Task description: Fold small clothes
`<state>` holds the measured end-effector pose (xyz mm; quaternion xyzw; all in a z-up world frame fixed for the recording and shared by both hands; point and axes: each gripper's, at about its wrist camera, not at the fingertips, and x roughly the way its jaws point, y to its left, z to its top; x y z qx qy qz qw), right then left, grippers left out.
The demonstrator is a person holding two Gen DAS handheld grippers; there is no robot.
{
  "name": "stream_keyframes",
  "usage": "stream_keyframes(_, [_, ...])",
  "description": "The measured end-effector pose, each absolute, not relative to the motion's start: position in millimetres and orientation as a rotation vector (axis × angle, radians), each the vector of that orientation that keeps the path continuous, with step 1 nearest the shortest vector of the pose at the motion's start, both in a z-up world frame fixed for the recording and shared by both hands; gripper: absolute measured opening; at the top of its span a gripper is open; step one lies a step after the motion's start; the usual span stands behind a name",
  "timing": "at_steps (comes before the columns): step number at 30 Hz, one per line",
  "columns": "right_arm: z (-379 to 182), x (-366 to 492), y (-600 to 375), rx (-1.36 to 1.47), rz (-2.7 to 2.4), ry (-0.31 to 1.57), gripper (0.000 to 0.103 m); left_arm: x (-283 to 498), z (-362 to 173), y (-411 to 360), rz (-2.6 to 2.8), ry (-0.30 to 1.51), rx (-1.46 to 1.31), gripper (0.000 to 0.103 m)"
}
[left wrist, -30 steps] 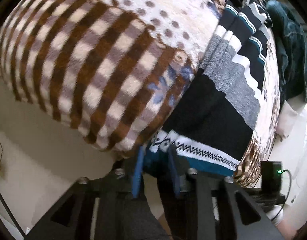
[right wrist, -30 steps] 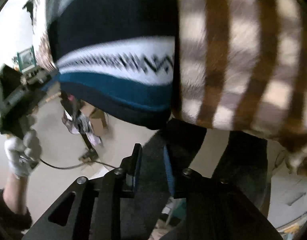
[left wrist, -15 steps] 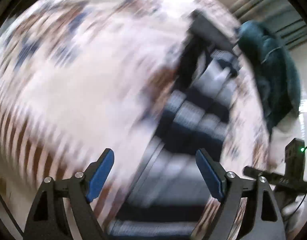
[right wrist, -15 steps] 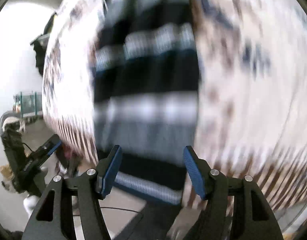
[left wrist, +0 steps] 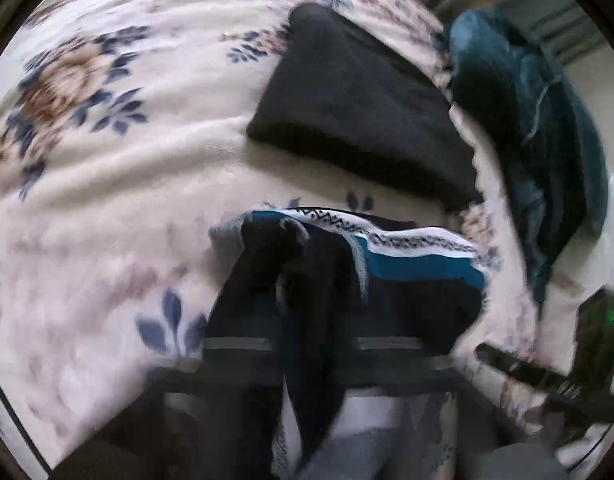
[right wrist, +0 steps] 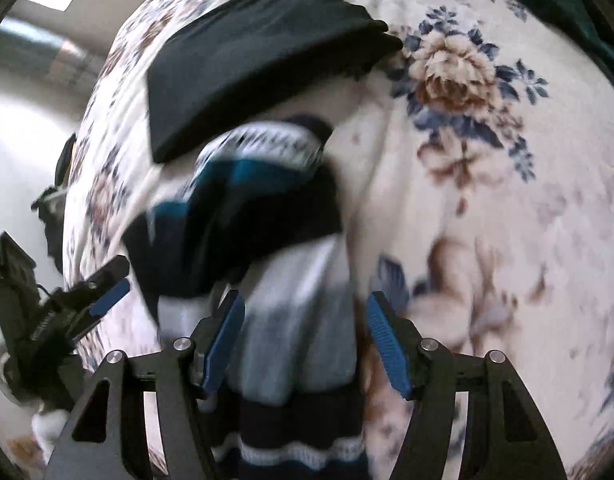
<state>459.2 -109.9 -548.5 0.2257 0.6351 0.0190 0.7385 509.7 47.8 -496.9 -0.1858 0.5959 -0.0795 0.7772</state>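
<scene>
A striped knit garment (right wrist: pixel 267 240), dark with teal, white and grey bands, lies folded over on the floral blanket (right wrist: pixel 507 200). My right gripper (right wrist: pixel 305 336) is open, its blue pads (right wrist: pixel 227 332) either side of the garment's grey band. In the left wrist view the garment (left wrist: pixel 407 264) drapes over my left gripper (left wrist: pixel 311 344) and hides its fingers. The left gripper also shows at the left of the right wrist view (right wrist: pixel 107 292), its jaws apart. A folded black garment (left wrist: pixel 359 108) lies beyond the striped one, also in the right wrist view (right wrist: pixel 259 48).
A crumpled dark teal cloth (left wrist: pixel 547 140) lies at the right side of the blanket (left wrist: pixel 107 120). A black device with a green light (left wrist: pixel 599 328) stands off the blanket's right edge. The floor (right wrist: pixel 27 140) lies to the left.
A second ago both grippers were shut on the garment's hem at the blanket's edge. They opened and moved up over the blanket; the teal-banded hem now lies folded over the garment.
</scene>
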Motion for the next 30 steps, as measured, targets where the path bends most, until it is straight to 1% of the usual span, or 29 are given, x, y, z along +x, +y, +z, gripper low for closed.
stream_keyframes(5, [-575.7,494.3,-126.3,0.546,0.051,1.411,0.065,502.9,-467.4,75.6,-0.184,1.200,-0.405,0.007])
stream_keyframes(7, [-585.4,503.0,-128.9,0.561,0.060,1.419,0.065,508.6,-470.7,89.1,-0.165,1.215,-0.403,0.007])
stream_keyframes(11, [-595.5,514.2,-129.5,0.578,0.087,1.437,0.065,517.1,-497.7,115.5,-0.102,1.265,-0.446,0.007])
stream_keyframes(15, [-617.4,521.2,-114.2,0.612,0.185,1.524,0.065,516.9,-502.9,111.7,-0.103,1.260,-0.455,0.007])
stream_keyframes(16, [-623.9,521.4,-108.6,0.625,0.221,1.544,0.058,518.1,-503.6,109.4,-0.104,1.258,-0.455,0.007])
stream_keyframes(17, [-627.9,520.5,-102.3,0.611,0.237,1.537,0.042,518.5,-503.4,108.8,-0.110,1.254,-0.461,0.007])
stream_keyframes(18, [-627.8,518.7,-99.9,0.573,0.214,1.532,0.020,518.0,-503.0,109.3,-0.111,1.254,-0.469,0.007])
stream_keyframes(20, [-622.9,514.9,-102.6,0.568,0.174,1.494,0.016,520.8,-503.9,109.0,-0.118,1.260,-0.469,0.007])
stream_keyframes(21, [-616.0,511.9,-108.3,0.559,0.129,1.460,0.009,522.5,-505.4,109.4,-0.115,1.264,-0.461,0.007])
stream_keyframes(24, [-609.9,506.2,-133.1,0.563,0.017,1.423,0.000,530.2,-519.5,112.0,-0.101,1.307,-0.463,0.007])
stream_keyframes(26, [-615.0,508.8,-145.2,0.505,-0.054,1.432,0.000,533.7,-525.1,113.5,-0.125,1.330,-0.499,0.008])
stream_keyframes(28, [-620.8,517.9,-152.1,0.574,0.018,1.465,0.000,534.7,-520.2,113.7,-0.156,1.340,-0.515,0.014])
stream_keyframes(29, [-618.9,522.1,-153.9,0.607,0.042,1.464,0.000,534.8,-516.0,114.2,-0.167,1.332,-0.522,0.024])
stream_keyframes(30, [-612.4,528.7,-155.0,0.631,0.067,1.443,0.001,535.0,-512.9,115.0,-0.178,1.321,-0.532,0.031])
